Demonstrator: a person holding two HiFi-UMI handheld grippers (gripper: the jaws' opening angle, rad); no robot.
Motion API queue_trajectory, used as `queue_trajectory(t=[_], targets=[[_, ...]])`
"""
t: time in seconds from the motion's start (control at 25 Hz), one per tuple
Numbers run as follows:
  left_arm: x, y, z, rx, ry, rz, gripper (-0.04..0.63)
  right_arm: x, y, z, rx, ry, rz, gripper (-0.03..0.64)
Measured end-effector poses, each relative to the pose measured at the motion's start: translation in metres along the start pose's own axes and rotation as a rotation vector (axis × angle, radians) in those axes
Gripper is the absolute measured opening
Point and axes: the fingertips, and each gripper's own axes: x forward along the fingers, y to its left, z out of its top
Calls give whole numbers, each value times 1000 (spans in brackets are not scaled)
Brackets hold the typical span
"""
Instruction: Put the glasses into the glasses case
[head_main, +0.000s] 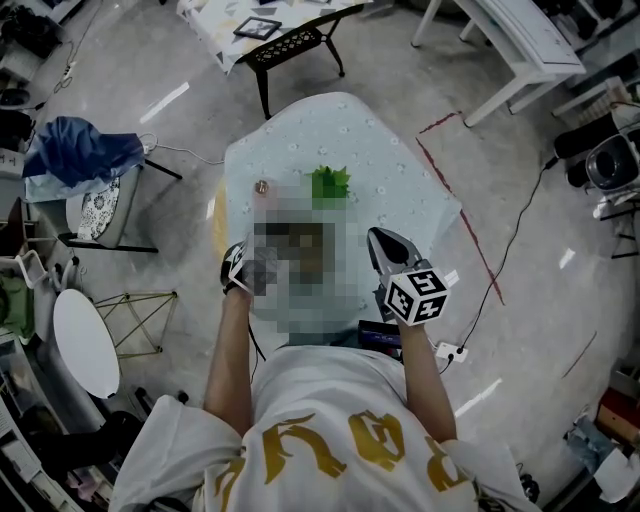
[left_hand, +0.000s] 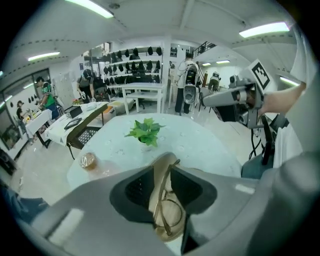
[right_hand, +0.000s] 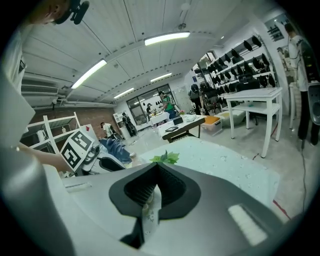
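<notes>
In the left gripper view my left gripper (left_hand: 169, 165) is shut on a beige glasses case (left_hand: 165, 187), held on edge between the jaws. Thin gold-framed glasses (left_hand: 172, 216) lie against the case. In the head view the left gripper (head_main: 240, 265) sits at the round table's near edge, partly under a mosaic patch. My right gripper (head_main: 380, 238) hovers to the right of it with its marker cube (head_main: 415, 295) towards me. In its own view the right gripper (right_hand: 157, 167) is shut, its jaw tips meeting with only tablecloth showing below. The right gripper (left_hand: 204, 101) is also visible in the left gripper view, raised above the table.
The round table (head_main: 400, 160) has a pale patterned cloth, a small green plant (head_main: 330, 185) and a small brown round object (head_main: 261, 187). A chair with blue cloth (head_main: 85, 150) stands left, white tables (head_main: 520, 40) behind. A power strip (head_main: 450, 352) and cable lie on the floor.
</notes>
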Motion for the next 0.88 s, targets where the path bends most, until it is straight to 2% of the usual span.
queue_trajectory(t=[0.2, 0.4, 0.52, 0.72, 0.88], targets=[[-21, -7, 19, -51, -118, 14, 100, -11, 14, 5, -32, -30, -8, 25], [-39, -12, 27, -83, -179, 44, 78, -22, 27, 10, -66, -62, -14, 25], [-49, -14, 31, -83, -214, 80, 55, -26, 37, 13, -82, -76, 5, 25], [-71, -17, 37, -131, -296, 108, 7, -28, 58, 15, -106, -88, 39, 25], [-90, -19, 41, -167, -372, 121, 2, -30, 69, 17, -122, -96, 48, 25]])
